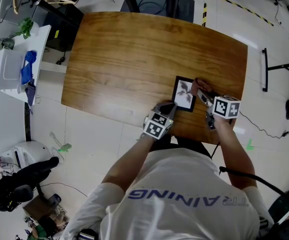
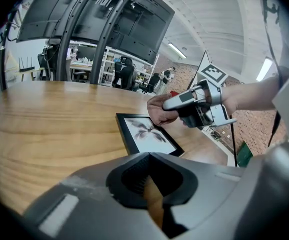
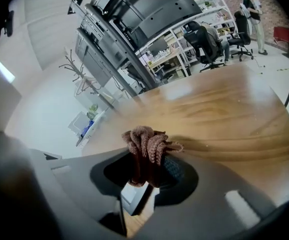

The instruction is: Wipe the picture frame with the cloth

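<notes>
1. Here, the right gripper (image 3: 144, 176) has its jaws closed on a brown knitted cloth (image 3: 147, 146); the cloth is bunched and sticks out past the jaw tips.
2. From the head view, this cloth (image 1: 200, 85) is at the far right corner of the picture frame (image 1: 184, 94). I cannot tell if it presses on the frame.
3. The left gripper (image 2: 149, 184) has its jaws together, with nothing between them.
4. The left gripper's tip (image 1: 167, 108) is just beside the near left side of the frame; contact is not clear.
5. The frame (image 2: 147, 133) is black, holds a grey flower print and lies flat.
6. It is on the near right part of the wooden table (image 1: 134, 54), close to the near edge.
7. The rest of the table top is bare wood.
</notes>
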Demonstrator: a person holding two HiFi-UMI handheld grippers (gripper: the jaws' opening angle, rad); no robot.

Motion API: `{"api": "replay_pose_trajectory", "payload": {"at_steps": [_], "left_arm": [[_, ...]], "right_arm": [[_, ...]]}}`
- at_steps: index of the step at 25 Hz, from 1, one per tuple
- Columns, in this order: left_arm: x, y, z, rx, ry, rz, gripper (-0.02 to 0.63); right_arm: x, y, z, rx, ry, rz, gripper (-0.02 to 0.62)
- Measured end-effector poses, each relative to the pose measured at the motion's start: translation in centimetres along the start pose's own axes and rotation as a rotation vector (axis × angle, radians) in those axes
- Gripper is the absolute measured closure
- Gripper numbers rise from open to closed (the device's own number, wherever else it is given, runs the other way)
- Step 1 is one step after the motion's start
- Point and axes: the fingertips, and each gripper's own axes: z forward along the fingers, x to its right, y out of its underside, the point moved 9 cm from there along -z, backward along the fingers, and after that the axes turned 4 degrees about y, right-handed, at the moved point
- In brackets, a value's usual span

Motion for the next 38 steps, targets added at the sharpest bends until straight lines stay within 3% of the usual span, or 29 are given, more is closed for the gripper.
{"api": "replay_pose_trajectory", "payload": {"at_steps": [7,13,22,38], "left_arm": [[-0.1,0.0,0.0,-0.001,0.003,-0.002,0.6],[-0.1,-0.1,0.0,-0.001,0.005,-0.004,0.6],[-0.2,0.1,0.1,-0.006,0.005,-0.006,0.6],[-0.1,0.1,0.1,-0.004,0.009,-0.008,0.6]], "right_arm": [[-5.6,0.9,2.5,-0.028,-0.139,-0.018,0.477],[-7.7,2.2,5.0,-0.084,-0.146,-0.055,0.477],[-6.6,3.0,6.0,-0.143,-0.126,-0.018,0.476],[-1.7,4.4,0.6,-0.134,-0.036,0.016,0.476]]}}
